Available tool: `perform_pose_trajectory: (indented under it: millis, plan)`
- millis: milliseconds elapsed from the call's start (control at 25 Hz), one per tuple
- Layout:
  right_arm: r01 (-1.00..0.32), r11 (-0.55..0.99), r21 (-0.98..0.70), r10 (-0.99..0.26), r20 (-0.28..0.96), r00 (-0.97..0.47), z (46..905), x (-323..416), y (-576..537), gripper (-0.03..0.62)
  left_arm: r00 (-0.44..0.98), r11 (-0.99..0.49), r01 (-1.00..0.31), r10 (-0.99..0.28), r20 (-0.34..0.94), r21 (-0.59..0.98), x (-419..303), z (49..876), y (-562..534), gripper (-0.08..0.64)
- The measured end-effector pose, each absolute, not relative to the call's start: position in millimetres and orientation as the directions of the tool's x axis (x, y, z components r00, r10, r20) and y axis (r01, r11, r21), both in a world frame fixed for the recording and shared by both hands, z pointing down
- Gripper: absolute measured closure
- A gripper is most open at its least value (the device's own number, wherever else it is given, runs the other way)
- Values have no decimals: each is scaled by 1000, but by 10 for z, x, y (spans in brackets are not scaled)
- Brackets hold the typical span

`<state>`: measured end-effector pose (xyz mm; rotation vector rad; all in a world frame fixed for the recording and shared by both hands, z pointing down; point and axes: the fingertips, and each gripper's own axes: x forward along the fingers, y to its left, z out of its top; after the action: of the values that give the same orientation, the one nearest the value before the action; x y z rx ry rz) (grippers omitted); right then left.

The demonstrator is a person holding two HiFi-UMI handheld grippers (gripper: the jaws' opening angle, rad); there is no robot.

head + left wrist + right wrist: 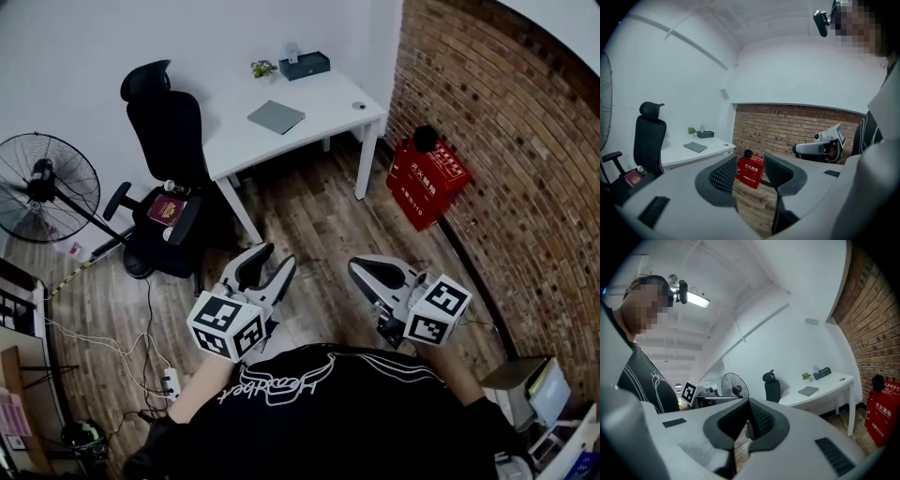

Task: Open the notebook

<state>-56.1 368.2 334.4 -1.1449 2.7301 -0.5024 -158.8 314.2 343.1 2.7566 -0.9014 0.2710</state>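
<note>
The grey notebook (277, 116) lies closed on the white desk (323, 98) across the room; it also shows small in the left gripper view as the notebook (695, 146) and in the right gripper view as the notebook (808, 391). Both grippers are held in the air in front of the person's chest, far from the desk. My left gripper (267, 264) points toward the desk, its jaws apart with only floor and a red box between them (751, 176). My right gripper (364, 272) has its pads meeting at the tips, holding nothing (749, 420).
A black office chair (167, 141) with a red booklet (168, 208) on its seat stands left of the desk. A floor fan (42, 183) is at far left. A red fire box (427, 183) leans on the brick wall. Cables (141, 347) run over the wooden floor.
</note>
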Motion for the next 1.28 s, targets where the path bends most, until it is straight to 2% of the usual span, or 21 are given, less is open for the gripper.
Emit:
perform_pose_trajectory:
  millis: [360,680,1280]
  plan:
    - [-680,646,-346,-725,1,-689,3460,-226,3823,592,759,-764,-637,-601,249,101,-1357,3590,3116,314]
    - [-689,618,-380,-748,-13,-664,3600,-22,3586,592,763,-775,-626,-586,274,84,-1169,3733,2805,273]
    - [-699,551,-456,-779,20,-626,3838,304,1775,592,793,-813,-570,-507,336,117,-744,4045,969,268]
